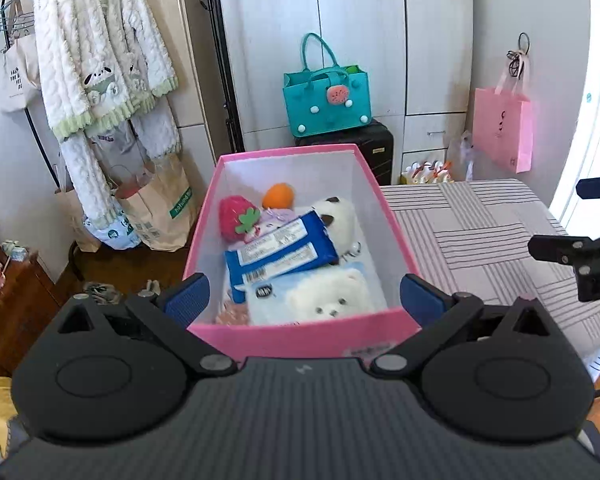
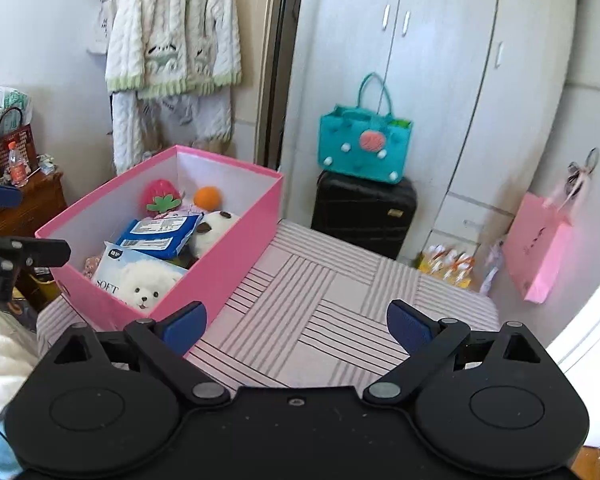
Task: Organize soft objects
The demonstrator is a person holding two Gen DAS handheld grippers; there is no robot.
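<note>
A pink box [image 1: 300,340] [image 2: 224,248] stands on a striped cloth surface [image 1: 480,232] [image 2: 320,308]. In it lie a strawberry plush [image 1: 236,216] [image 2: 160,196], an orange plush [image 1: 278,196] [image 2: 207,197], a white plush [image 1: 338,212] [image 2: 214,228], a blue wipes pack [image 1: 280,254] [image 2: 158,232] and a tissue pack with a white bear [image 1: 320,296] [image 2: 136,280]. My left gripper [image 1: 304,300] is open and empty, just before the box's near wall. My right gripper [image 2: 298,326] is open and empty over the cloth, right of the box.
A teal felt bag [image 1: 326,92] [image 2: 364,148] sits on a black suitcase [image 2: 364,212] by the white wardrobe. A pink paper bag [image 1: 502,132] [image 2: 540,248] hangs at right. Pyjamas [image 1: 100,60] hang on a rack at left, paper bags [image 1: 160,208] below.
</note>
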